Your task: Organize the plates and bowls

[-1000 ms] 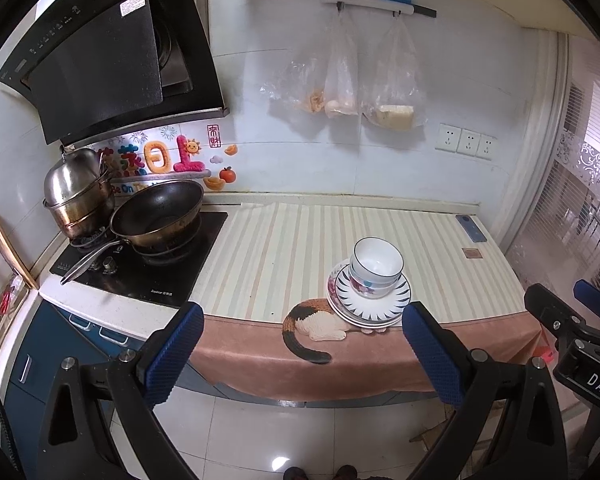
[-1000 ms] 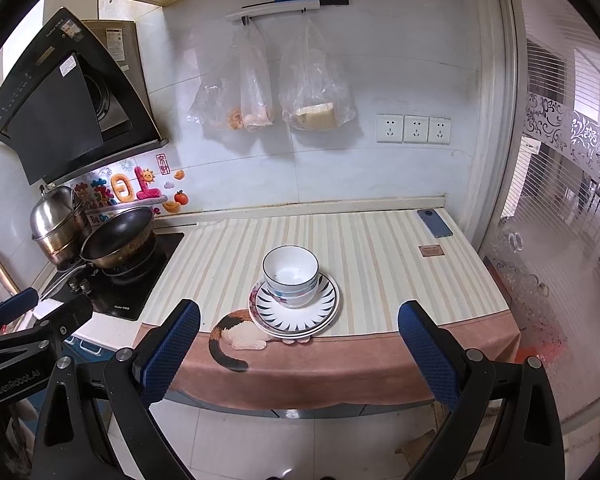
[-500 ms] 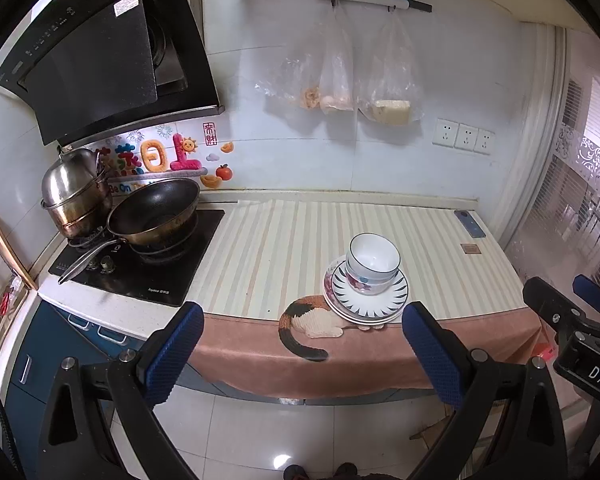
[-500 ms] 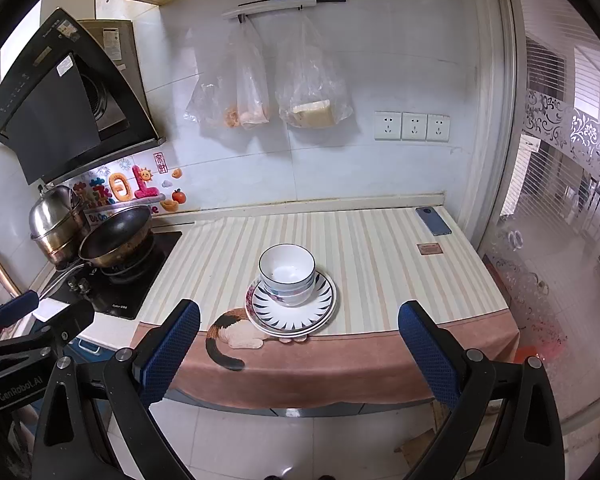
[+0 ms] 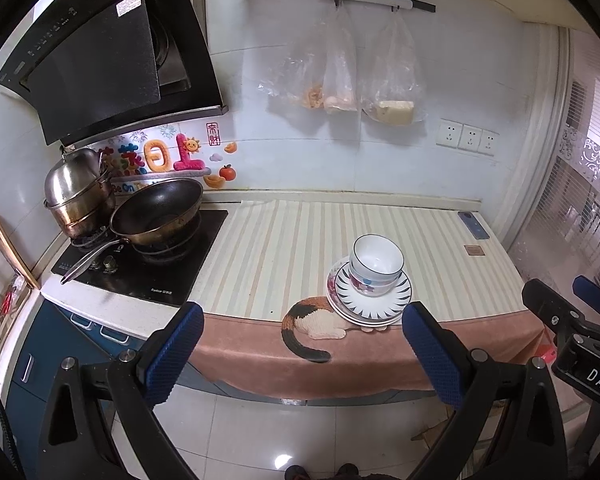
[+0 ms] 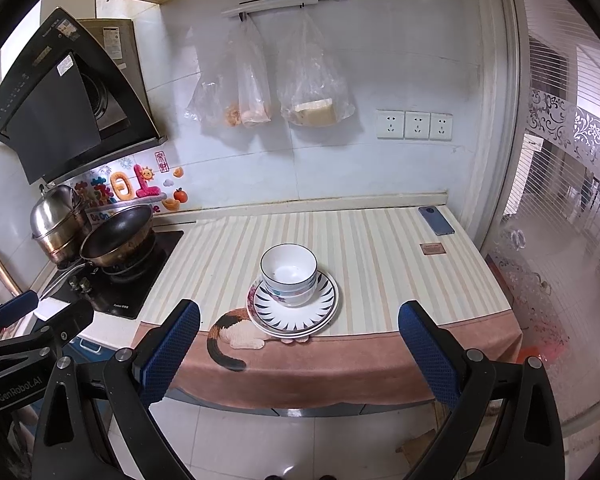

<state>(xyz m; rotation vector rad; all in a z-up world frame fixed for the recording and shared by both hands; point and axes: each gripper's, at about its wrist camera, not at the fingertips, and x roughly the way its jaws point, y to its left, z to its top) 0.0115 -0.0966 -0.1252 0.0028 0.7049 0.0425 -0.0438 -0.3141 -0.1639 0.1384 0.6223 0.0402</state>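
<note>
Bowls (image 6: pixel 288 276), nested one in another, sit on a small stack of plates (image 6: pixel 294 306) at the front edge of the striped counter mat (image 6: pixel 380 248), just beside its printed cat (image 6: pixel 232 332). Both the left gripper (image 5: pixel 302 354) and the right gripper (image 6: pixel 298 352) hang out over the floor, well short of the counter, jaws spread wide and holding nothing. My worry is that edge: a clumsy pinch on a bowl rim could drag the whole pile forward and off onto the tiles.
</note>
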